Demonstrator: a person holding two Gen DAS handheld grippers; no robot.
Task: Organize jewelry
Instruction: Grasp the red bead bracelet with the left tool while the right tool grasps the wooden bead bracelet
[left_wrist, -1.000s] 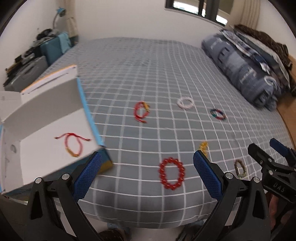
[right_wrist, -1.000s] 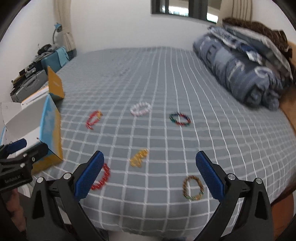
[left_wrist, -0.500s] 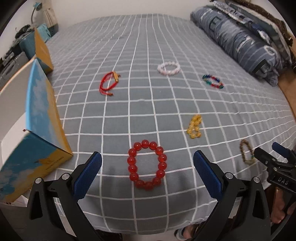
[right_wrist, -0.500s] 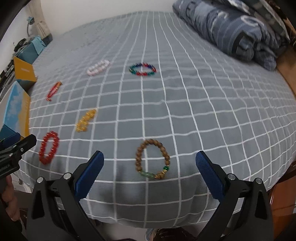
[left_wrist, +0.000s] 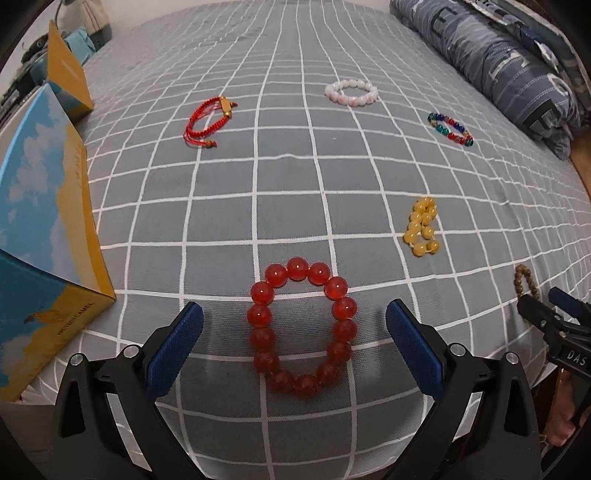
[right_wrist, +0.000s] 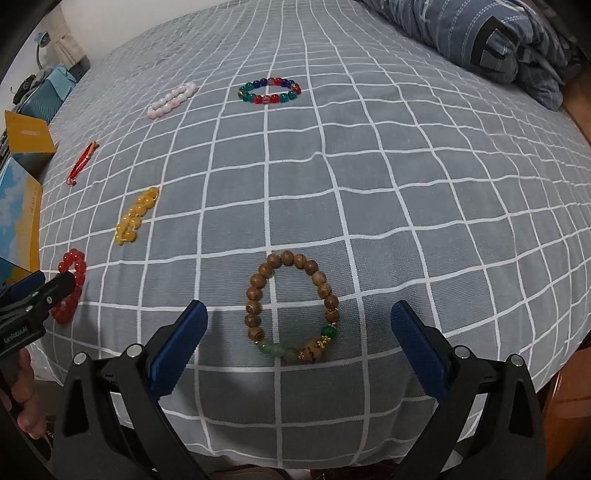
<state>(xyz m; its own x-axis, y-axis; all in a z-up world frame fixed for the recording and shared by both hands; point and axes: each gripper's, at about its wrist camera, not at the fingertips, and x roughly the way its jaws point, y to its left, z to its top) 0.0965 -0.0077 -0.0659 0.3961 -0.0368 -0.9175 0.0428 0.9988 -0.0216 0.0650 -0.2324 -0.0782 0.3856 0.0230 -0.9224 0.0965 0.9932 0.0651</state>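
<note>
Several bracelets lie on a grey checked bed. My left gripper (left_wrist: 295, 328) is open, its jaws on either side of a red bead bracelet (left_wrist: 303, 325), just above it. My right gripper (right_wrist: 299, 328) is open around a brown wooden bead bracelet (right_wrist: 291, 306). Farther off lie a yellow bead bracelet (left_wrist: 423, 226), a red cord bracelet (left_wrist: 208, 120), a pink-white bead bracelet (left_wrist: 351, 92) and a multicoloured bead bracelet (left_wrist: 450, 129). A blue and yellow box (left_wrist: 40, 229) stands at the left.
A folded blue quilt (left_wrist: 506, 62) lies at the bed's far right. The box's open yellow flap (left_wrist: 68, 79) stands behind it. The bed's front edge (left_wrist: 295, 443) is just below both grippers. Bags sit on the floor at far left (right_wrist: 48, 92).
Both grippers have moved forward and down toward the bed. The red bracelet now sits between the left jaws and the wooden one between the right jaws. The box interior has left view.
</note>
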